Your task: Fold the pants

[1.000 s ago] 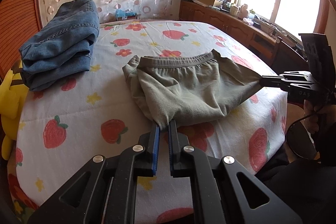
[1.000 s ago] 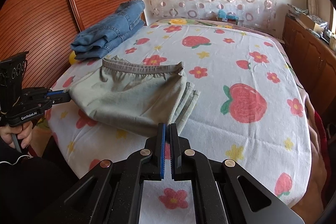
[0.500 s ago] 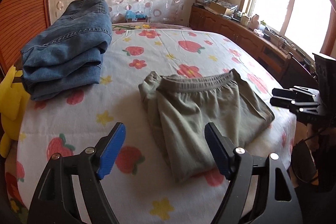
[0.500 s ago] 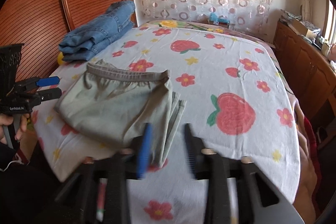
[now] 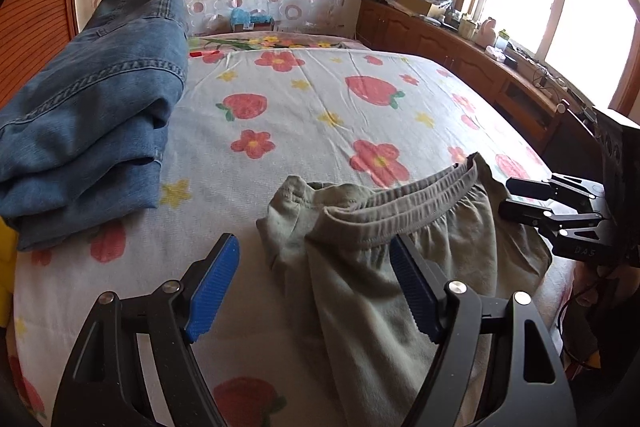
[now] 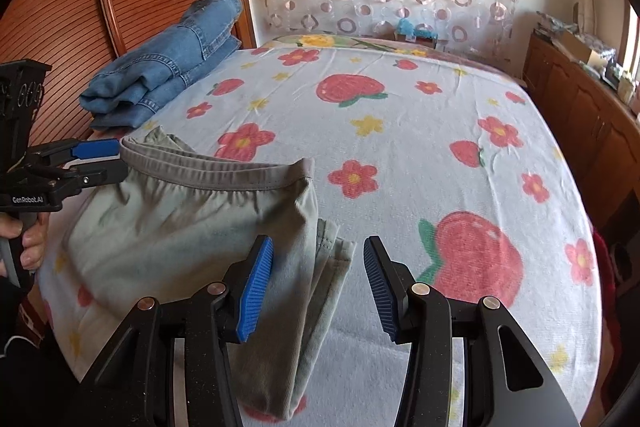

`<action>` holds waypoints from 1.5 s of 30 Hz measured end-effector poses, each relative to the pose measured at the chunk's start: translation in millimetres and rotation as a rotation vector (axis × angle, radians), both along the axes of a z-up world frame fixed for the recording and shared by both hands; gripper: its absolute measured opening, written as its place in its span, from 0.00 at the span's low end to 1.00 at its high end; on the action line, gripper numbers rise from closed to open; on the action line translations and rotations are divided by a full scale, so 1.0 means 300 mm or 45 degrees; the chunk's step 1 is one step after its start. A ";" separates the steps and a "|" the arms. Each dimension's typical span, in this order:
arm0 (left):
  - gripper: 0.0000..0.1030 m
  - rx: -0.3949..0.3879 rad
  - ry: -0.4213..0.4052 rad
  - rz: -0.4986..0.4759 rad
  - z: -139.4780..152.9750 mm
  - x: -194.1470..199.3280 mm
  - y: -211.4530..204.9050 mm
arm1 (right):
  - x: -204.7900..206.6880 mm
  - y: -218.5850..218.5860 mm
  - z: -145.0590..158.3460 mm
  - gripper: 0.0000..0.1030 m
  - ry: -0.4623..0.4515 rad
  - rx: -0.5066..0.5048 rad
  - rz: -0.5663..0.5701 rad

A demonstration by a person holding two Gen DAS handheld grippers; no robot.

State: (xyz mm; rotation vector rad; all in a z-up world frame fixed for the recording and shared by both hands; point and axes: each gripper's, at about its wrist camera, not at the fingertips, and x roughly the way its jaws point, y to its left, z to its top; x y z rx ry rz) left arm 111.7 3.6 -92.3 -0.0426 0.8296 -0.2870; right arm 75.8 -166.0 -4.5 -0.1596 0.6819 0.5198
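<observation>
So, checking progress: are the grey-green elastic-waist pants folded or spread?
Folded: the grey-green elastic-waist pants lie doubled, layered edges stacked at one side.

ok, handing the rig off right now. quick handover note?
Left claw: open, empty, over the olive pants' folded side near the waistband.
Right claw: open, empty, over the opposite edge, where the leg hems are stacked.
Pants lie folded on the strawberry-print bedsheet, released. Folded jeans sit beside them.
Done: fold laid down.
Left: probably one more fold or tidying; judge that yourself.
</observation>
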 end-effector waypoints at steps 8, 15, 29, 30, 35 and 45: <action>0.76 -0.002 0.037 -0.018 -0.025 0.030 0.010 | 0.029 0.040 -0.011 0.48 0.009 -0.030 -0.016; 0.76 0.003 0.035 -0.024 -0.041 0.024 0.013 | 0.032 0.051 -0.019 0.48 0.007 -0.044 -0.034; 0.76 0.025 0.016 -0.032 -0.047 0.026 0.007 | 0.023 0.049 -0.012 0.27 0.044 -0.025 -0.009; 0.76 0.032 0.016 -0.034 -0.048 0.026 0.005 | 0.023 0.050 -0.012 0.20 0.051 -0.015 0.004; 0.76 0.012 0.020 -0.059 -0.046 0.031 0.013 | 0.019 0.049 -0.018 0.19 0.039 -0.002 0.001; 0.31 -0.077 0.049 -0.135 -0.037 0.021 0.014 | -0.005 0.058 -0.027 0.11 0.011 -0.001 0.028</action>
